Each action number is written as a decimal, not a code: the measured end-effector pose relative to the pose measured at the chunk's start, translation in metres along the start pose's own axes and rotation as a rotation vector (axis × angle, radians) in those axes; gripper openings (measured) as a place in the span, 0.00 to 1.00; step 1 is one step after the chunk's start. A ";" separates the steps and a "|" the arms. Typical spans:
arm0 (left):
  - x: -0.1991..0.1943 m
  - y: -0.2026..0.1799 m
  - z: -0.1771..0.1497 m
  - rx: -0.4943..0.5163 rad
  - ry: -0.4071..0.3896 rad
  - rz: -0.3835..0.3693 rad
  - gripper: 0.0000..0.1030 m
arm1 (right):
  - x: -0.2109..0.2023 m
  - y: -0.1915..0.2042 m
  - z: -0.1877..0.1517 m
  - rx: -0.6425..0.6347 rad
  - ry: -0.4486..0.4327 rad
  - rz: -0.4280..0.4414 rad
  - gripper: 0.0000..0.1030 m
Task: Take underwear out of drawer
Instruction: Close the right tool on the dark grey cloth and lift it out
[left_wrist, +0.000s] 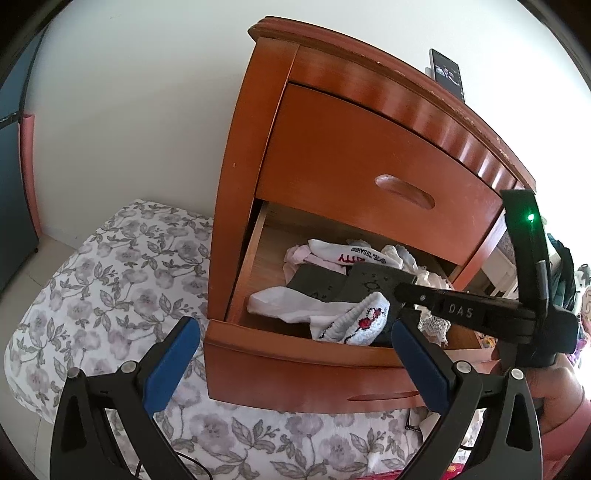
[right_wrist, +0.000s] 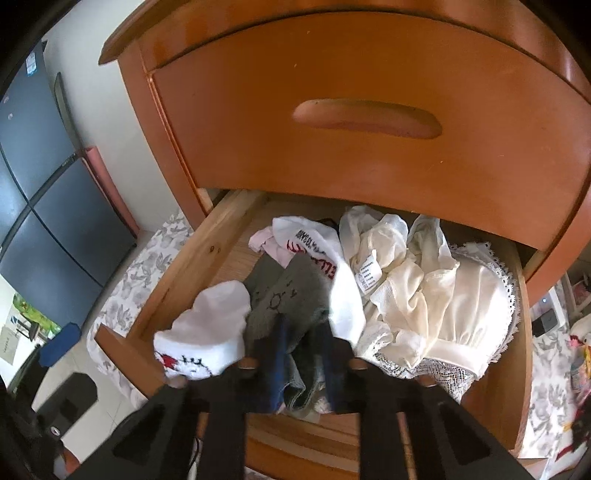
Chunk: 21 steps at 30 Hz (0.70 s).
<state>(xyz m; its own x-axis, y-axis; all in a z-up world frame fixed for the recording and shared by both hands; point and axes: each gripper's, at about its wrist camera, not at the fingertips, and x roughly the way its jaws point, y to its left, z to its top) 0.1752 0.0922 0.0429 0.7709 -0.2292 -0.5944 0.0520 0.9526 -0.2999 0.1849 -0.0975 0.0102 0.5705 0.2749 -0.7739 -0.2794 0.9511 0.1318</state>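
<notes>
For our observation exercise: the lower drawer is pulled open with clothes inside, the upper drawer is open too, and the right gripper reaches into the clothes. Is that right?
Not quite. The upper drawer is shut, as the right wrist view shows. The lower drawer is pulled open with clothes inside, and the right gripper reaches into them.

place: home bedroom | wooden nightstand (left_wrist: 332, 155) at 12 o'clock | floral bedding (left_wrist: 110, 280) at 8 o'clock | open drawer (right_wrist: 495, 373) of socks, undergarments

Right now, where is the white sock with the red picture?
The white sock with the red picture lies at the open drawer's front left, beside the grey socks, left of the right gripper.
</notes>
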 end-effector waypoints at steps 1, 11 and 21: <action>0.000 0.000 0.000 0.001 0.002 0.001 1.00 | -0.002 -0.001 0.000 0.005 -0.006 0.002 0.06; -0.001 -0.002 -0.001 0.002 0.002 0.003 1.00 | -0.040 0.005 0.003 -0.026 -0.104 0.028 0.06; -0.009 -0.010 0.000 0.010 0.004 0.008 1.00 | -0.094 -0.003 0.014 -0.002 -0.235 0.026 0.05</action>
<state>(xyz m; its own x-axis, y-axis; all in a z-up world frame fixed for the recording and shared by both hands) 0.1680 0.0843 0.0515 0.7686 -0.2227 -0.5998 0.0524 0.9562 -0.2879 0.1433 -0.1240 0.0910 0.7273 0.3243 -0.6049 -0.2974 0.9432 0.1482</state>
